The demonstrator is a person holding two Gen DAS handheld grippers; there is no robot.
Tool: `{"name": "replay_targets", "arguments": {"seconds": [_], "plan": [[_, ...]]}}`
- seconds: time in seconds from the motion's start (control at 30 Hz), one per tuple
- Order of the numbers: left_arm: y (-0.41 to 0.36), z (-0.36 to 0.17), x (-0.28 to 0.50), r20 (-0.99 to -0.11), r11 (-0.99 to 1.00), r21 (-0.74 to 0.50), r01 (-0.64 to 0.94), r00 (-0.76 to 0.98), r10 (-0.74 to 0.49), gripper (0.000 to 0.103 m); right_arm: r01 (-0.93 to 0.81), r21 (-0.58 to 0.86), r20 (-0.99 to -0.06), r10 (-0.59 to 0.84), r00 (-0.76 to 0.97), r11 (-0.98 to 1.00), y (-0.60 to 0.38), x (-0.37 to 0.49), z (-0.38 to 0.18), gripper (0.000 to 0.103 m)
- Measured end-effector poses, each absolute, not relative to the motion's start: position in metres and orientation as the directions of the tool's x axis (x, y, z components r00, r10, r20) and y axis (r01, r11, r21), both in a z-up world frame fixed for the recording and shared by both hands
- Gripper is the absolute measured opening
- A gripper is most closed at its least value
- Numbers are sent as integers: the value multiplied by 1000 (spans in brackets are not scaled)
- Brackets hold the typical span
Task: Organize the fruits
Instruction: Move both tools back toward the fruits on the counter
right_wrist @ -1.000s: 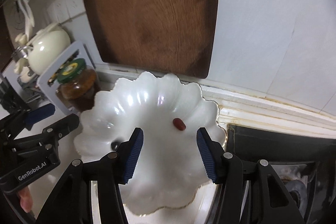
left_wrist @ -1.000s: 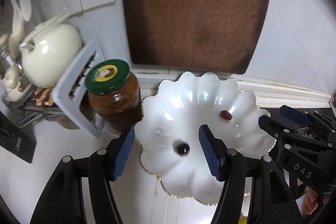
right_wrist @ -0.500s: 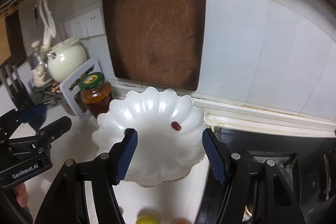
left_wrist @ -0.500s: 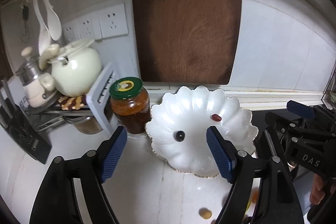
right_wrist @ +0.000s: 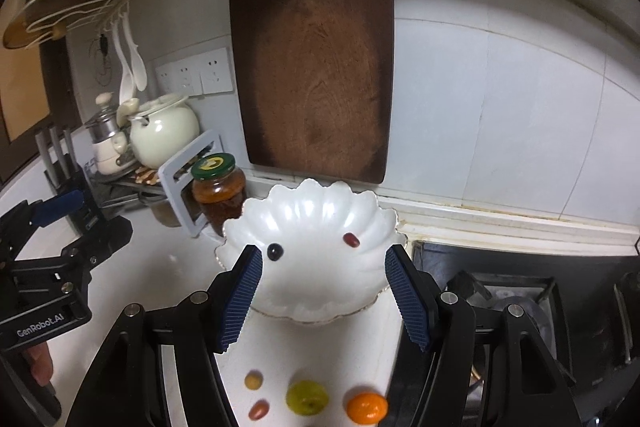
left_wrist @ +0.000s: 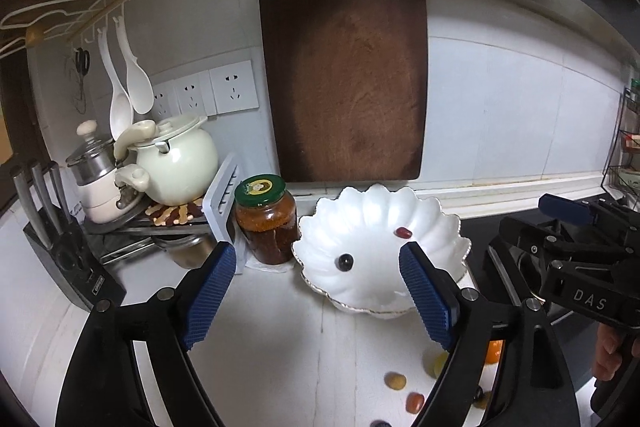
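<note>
Two fruits in bowl: a dark grape (right_wrist: 275, 251) and a red date (right_wrist: 351, 239) lie apart inside the white scalloped bowl (right_wrist: 304, 303), which sits at the back edge of the counter (left_wrist: 280, 347), just beside the green-lidded jar (left_wrist: 265, 219).
Fruits left out: a small tan fruit (right_wrist: 253, 380), a reddish date (right_wrist: 259, 409), a green fruit (right_wrist: 307, 397) and a tangerine (right_wrist: 367, 407) lie in a loose row on the counter, near its front edge.
Left gripper (left_wrist: 318, 297): jaws have just been opening and stand wide, nothing between the blue pads.
Right gripper (right_wrist: 326, 297): jaws have also just been opening, about half spread, holding nothing.
Step in hand: seemingly between placements, both tools empty above the bowl.
Next move: probably drop toward the front row, straddle one fruit, and close gently; the round ones may roll off the pads.
</note>
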State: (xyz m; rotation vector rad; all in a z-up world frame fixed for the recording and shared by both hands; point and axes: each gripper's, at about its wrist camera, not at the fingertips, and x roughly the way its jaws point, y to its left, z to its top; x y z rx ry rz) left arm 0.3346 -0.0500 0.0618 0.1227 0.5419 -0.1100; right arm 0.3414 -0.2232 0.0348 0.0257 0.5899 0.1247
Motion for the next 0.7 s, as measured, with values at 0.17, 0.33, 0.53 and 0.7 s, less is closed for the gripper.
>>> {"name": "replay_targets", "arguments": {"seconds": [0.17,0.33,0.53,0.7], "plan": [[-49,62,316,-512,988,72,140,855,-84,85,-99,67,-533,119,837,993,-226,321,34,65],[-53,60,298,-506,986,84,147,858,-85,85,-84,71,-530,109,841,994,-230,301,29,65],[-57,49,279,-509,981,94,169,855,-98,86,-92,86,-559,124,820,992,-232,283,16,65],[-56,33,271,-539,980,92,177,836,-101,86,-63,78,-574,96,813,995,-234,272,3,65]]}}
